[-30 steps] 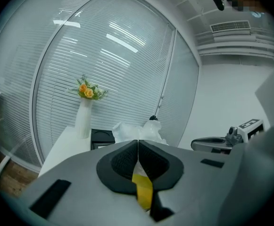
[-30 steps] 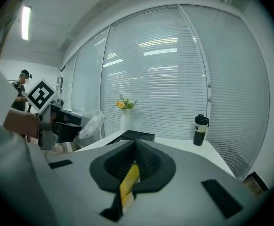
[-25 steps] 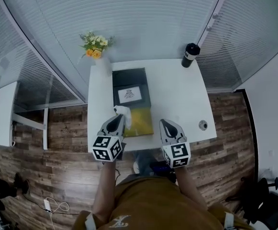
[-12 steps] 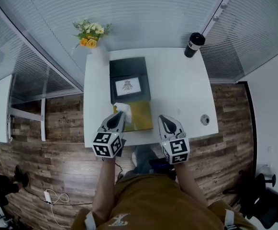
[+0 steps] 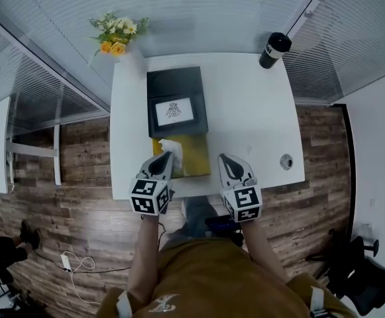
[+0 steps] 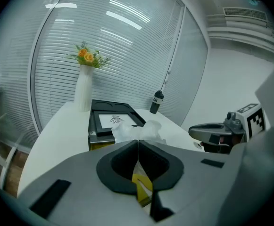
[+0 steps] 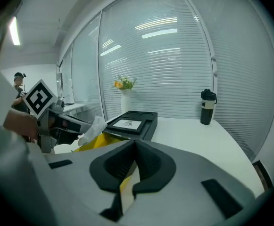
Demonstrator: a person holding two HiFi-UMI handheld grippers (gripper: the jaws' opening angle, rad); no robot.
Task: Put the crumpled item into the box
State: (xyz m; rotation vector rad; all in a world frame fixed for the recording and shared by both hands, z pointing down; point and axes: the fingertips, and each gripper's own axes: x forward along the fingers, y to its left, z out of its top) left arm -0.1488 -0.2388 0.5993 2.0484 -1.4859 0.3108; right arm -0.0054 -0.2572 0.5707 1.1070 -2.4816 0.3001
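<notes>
A crumpled white item sits in the tips of my left gripper, which is shut on it above the near left corner of the yellow box. In the left gripper view the crumpled item bulges just past the closed jaws of the left gripper. A black tray with a white printed card lies right behind the yellow box. My right gripper hovers at the table's near edge, right of the box, jaws shut with nothing between them. The right gripper view shows the crumpled item at its left.
On the white table a black bottle stands at the far right corner and a white vase of flowers at the far left. A round cable port sits near the front right. Slatted glass walls surround the table.
The head view has drifted, so the table sits higher and further left in the frame. Both grippers hold about the same places beside the yellow box, the left one still gripping the crumpled item.
</notes>
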